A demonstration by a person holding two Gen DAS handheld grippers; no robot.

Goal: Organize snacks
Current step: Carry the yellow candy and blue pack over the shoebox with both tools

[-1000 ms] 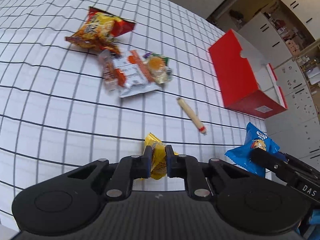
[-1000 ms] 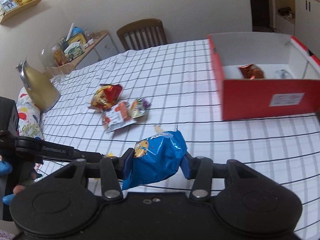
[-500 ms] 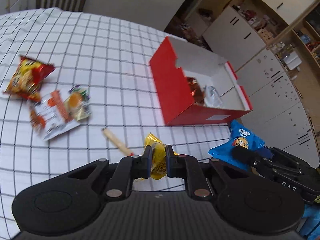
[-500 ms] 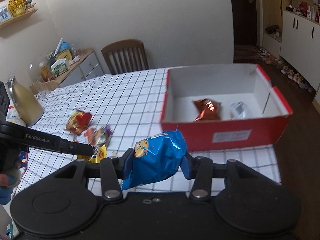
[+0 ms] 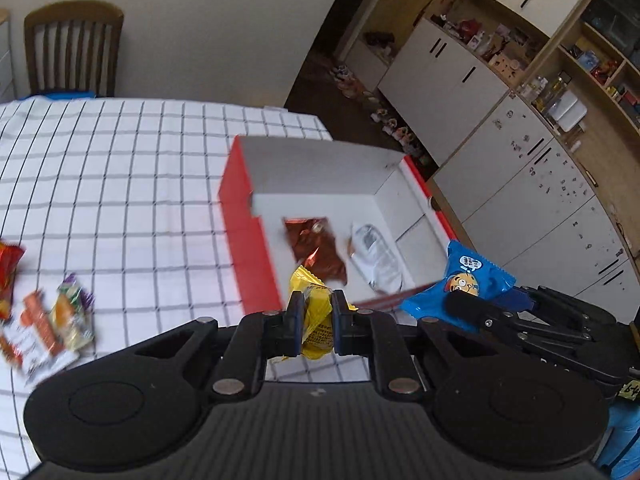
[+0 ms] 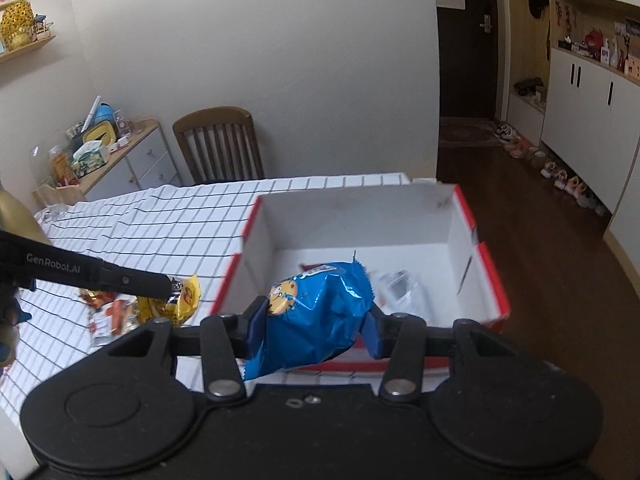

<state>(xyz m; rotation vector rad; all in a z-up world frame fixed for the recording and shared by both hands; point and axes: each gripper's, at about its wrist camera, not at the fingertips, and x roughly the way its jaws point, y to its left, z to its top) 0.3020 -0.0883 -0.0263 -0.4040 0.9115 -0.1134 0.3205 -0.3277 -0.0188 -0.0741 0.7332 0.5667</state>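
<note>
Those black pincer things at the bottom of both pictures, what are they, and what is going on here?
They are hand-held grippers, not a robot: a person carries one in each hand, and each has a wide-angle camera that looks forward along its two fingers. So each picture is one gripper's own view.

In the left view, the left gripper is shut on a yellow snack packet. In the right view, the right gripper is shut on a blue snack bag. Each gripper also shows at the side of the other's picture.

Both are held near a red box with a white inside, which stands on a table with a checked cloth. In the box lie a reddish-brown packet and a silvery one. More snack packets lie on the cloth, blurred.
</note>
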